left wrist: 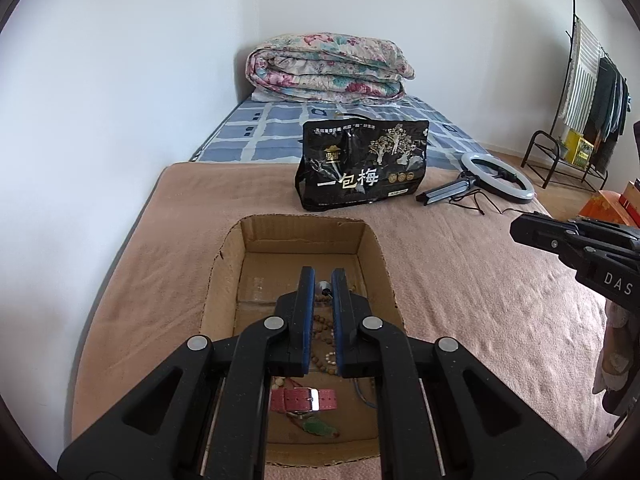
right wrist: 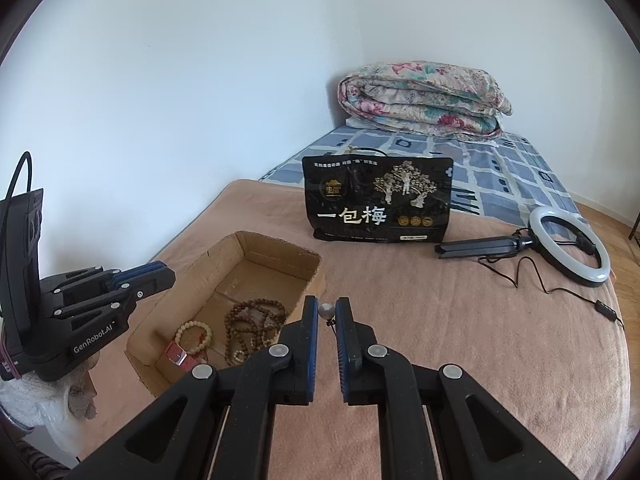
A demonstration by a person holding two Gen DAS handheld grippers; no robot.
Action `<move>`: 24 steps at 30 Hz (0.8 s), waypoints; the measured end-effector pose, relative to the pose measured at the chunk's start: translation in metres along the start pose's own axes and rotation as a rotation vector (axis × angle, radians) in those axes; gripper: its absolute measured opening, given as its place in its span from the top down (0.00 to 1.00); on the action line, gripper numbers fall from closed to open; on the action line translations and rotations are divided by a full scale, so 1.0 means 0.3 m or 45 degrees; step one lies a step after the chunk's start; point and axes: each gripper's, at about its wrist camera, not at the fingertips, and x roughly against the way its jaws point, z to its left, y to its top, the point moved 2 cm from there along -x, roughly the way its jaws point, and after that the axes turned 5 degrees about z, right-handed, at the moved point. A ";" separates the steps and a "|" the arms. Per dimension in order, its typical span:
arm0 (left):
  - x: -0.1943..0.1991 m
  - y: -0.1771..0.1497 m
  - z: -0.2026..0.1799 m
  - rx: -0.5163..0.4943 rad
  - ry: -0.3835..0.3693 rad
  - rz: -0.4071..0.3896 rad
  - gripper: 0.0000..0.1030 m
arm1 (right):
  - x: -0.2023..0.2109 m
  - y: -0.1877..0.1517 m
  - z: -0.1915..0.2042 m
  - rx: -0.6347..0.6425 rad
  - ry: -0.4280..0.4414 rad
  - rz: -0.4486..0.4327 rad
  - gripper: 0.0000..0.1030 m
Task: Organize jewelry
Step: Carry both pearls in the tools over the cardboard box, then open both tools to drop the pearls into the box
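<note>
Jewelry sits in the open cardboard box (right wrist: 280,254) near the bed's front-left edge: wooden bead necklace (right wrist: 256,322), pale bead bracelet (right wrist: 194,334), pink watch strap (left wrist: 304,399), green pendant (left wrist: 320,428). Left gripper (left wrist: 321,280) hangs over the box, fingers drawn together, nothing pinched that I can see. Right gripper (right wrist: 327,310) is beside the box over the blanket (right wrist: 460,340), likewise drawn in; a small silver ball (right wrist: 326,310) shows between its tips, grip unclear. Risks: loose beads snag or tangle, light box shifts on soft blanket, grippers collide.

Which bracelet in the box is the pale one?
The cream beaded bracelet, a small ring beside the watch strap; the brown bead string next to it is darker and longer.
</note>
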 end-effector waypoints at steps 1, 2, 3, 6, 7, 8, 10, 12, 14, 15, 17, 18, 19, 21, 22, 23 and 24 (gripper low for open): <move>-0.003 -0.002 0.012 0.009 0.001 -0.002 0.94 | -0.017 0.010 0.013 0.000 0.010 0.004 0.94; -0.007 -0.005 0.024 0.020 0.002 -0.003 0.94 | -0.032 0.016 0.025 -0.001 0.019 0.009 0.94; -0.012 -0.008 0.034 0.030 0.002 -0.003 0.94 | -0.049 0.023 0.036 -0.001 0.028 0.015 0.94; -0.031 -0.016 0.053 0.037 0.008 0.011 0.94 | -0.094 0.039 0.071 0.010 0.046 0.034 0.94; -0.034 -0.018 0.059 0.039 0.010 0.013 0.94 | -0.108 0.043 0.082 0.016 0.050 0.039 0.94; -0.036 -0.020 0.066 0.046 0.010 0.014 0.94 | -0.122 0.046 0.090 0.021 0.053 0.044 0.94; -0.046 -0.018 0.077 0.056 0.012 0.015 0.94 | -0.148 0.049 0.107 0.030 0.056 0.057 0.94; -0.049 -0.018 0.087 0.066 0.011 0.015 0.94 | -0.172 0.053 0.118 0.033 0.057 0.068 0.94; -0.054 -0.019 0.094 0.071 0.012 0.016 0.94 | -0.194 0.058 0.123 0.027 0.066 0.077 0.94; -0.056 -0.020 0.096 0.072 0.012 0.018 0.94 | -0.201 0.059 0.127 0.024 0.070 0.080 0.94; -0.059 -0.023 0.100 0.075 0.014 0.020 0.94 | -0.217 0.066 0.132 0.021 0.075 0.085 0.94; -0.061 -0.026 0.103 0.078 0.013 0.022 0.94 | -0.224 0.069 0.135 0.020 0.078 0.086 0.94; -0.063 -0.027 0.105 0.081 0.010 0.025 0.94 | -0.230 0.071 0.138 0.021 0.080 0.089 0.94; -0.064 -0.026 0.105 0.081 0.010 0.025 0.94 | -0.238 0.076 0.145 0.024 0.083 0.090 0.94; -0.064 -0.026 0.106 0.080 0.009 0.027 0.94 | -0.242 0.079 0.148 0.025 0.086 0.091 0.94; -0.065 -0.027 0.107 0.082 0.010 0.028 0.94 | -0.243 0.081 0.150 0.023 0.088 0.092 0.94; -0.066 -0.025 0.108 0.083 0.007 0.029 0.94 | -0.244 0.082 0.152 0.021 0.092 0.092 0.94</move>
